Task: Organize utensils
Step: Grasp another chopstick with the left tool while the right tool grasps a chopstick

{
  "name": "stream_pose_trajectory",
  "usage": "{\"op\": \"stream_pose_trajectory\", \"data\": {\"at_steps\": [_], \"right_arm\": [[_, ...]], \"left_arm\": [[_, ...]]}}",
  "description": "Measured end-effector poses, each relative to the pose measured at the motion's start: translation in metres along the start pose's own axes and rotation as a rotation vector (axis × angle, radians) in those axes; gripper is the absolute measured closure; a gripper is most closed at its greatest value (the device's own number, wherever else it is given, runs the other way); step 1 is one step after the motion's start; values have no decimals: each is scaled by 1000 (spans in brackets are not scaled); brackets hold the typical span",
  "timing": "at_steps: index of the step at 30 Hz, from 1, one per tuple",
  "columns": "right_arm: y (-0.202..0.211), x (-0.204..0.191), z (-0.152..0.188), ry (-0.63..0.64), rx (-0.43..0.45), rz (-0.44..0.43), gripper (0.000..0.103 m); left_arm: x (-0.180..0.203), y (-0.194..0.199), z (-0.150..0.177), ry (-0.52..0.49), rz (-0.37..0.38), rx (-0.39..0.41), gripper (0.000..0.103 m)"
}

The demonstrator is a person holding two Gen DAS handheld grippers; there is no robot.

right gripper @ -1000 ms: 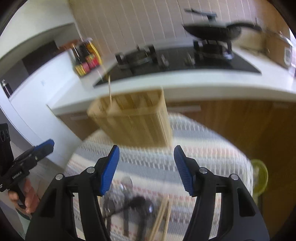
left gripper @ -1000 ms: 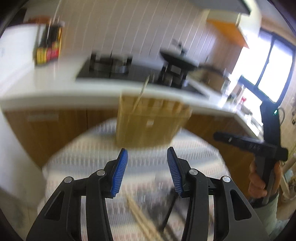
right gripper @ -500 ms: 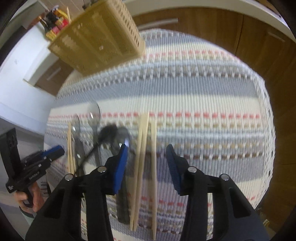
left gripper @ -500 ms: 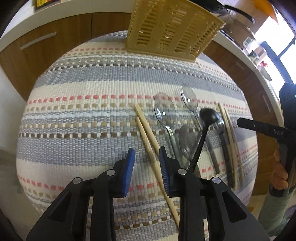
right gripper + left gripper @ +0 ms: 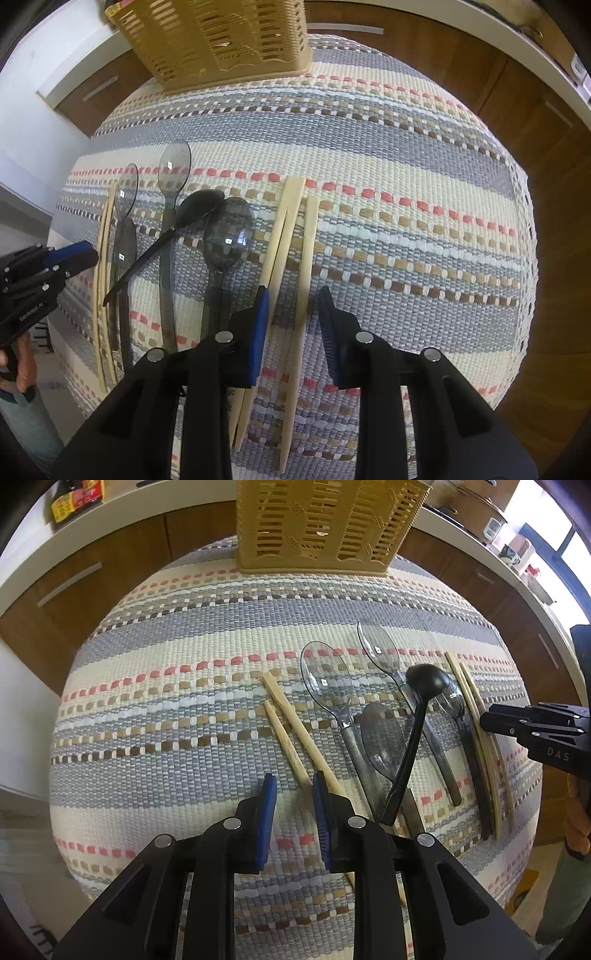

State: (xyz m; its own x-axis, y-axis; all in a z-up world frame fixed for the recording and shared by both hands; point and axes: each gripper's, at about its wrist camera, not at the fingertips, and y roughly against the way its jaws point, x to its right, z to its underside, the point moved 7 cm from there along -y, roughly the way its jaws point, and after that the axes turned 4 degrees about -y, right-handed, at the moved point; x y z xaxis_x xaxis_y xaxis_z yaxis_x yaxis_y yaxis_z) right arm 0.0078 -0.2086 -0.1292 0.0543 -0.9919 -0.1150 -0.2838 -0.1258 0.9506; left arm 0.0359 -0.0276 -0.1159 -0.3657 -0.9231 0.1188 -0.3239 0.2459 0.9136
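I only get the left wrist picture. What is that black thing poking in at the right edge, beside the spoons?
Observer: That is the right hand-held gripper. Its own camera shows it open.
Visitor: Open over what?
Observer: One chopstick runs between its jaws.
Visitor: Anything lying further right of that?
Observer: No utensils, only bare mat out to the edge.
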Motion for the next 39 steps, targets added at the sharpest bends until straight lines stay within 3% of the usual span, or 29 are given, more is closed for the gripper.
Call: {"op": "stream_pose_trajectory", "data": {"at_steps": [9, 13, 16, 20, 22, 27, 32, 34, 39], "right_arm": [[5, 1, 1, 14, -15, -16, 85], [3, -1, -1, 7, -28, -4, 85], [2, 0, -4, 3, -33, -21, 85], [0, 3, -6, -13, -43, -82, 95], [2, 4, -9, -6, -34, -59, 102], [6, 13, -19, -19, -16, -35, 103], [18, 19, -30, -86, 5, -171, 101], [15, 23, -32, -96, -8, -173, 97], [-1, 26, -27, -120, -65, -180, 95]], "left_arm": [[9, -9, -7, -30, -15, -28, 78], [21, -16, -11, -96, -106, -49, 81], [24, -17, -13, -126, -142, -41, 93], [21, -16, -14, -137, -124, -21, 99], [14, -16, -17, -127, -110, -16, 99], [-14, -10, -27, -63, -132, 8, 99], [-31, -11, -33, -21, -80, 7, 99], [-36, -12, -33, -8, -49, -5, 99], [-37, -14, -31, -21, -58, -12, 98]]}}
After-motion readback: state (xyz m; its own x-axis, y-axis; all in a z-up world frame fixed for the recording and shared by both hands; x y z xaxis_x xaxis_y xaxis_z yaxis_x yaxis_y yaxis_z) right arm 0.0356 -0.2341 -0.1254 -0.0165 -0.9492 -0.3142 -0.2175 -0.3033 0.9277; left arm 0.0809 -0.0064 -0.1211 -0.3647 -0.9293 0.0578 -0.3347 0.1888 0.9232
